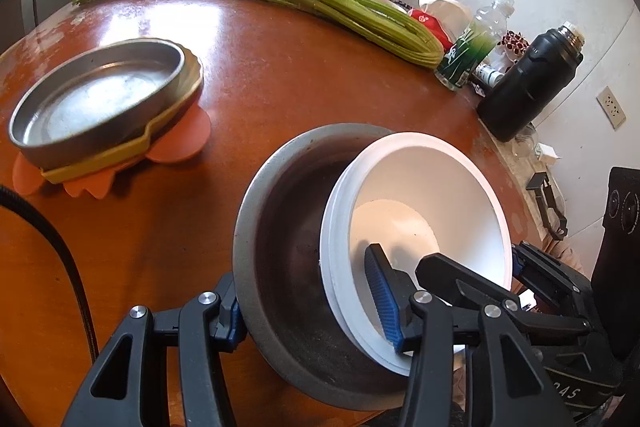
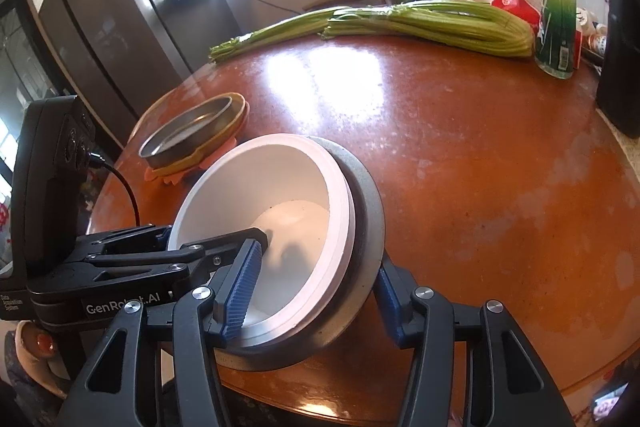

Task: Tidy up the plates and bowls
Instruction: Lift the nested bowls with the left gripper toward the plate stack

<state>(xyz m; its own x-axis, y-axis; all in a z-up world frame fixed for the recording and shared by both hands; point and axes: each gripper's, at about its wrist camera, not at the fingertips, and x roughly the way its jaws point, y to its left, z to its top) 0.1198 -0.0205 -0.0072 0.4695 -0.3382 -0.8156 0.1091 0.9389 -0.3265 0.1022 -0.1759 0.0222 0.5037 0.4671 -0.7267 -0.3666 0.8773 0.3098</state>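
Bowls first: your white bowls [image 1: 420, 211] sit nested and tilted inside the metal bowl [image 1: 280, 251] at the near edge of the round table [image 1: 280, 75]. Your left gripper [image 1: 308, 311] and right gripper [image 2: 316, 287] each clamp that stack's rim, one pad inside, one outside.

Each camera sits on a claw and looks down, very close. Both see the white bowl [image 1: 420, 211] [image 2: 264, 203] from opposite sides. Both see the table [image 1: 280, 75] [image 2: 480, 155].
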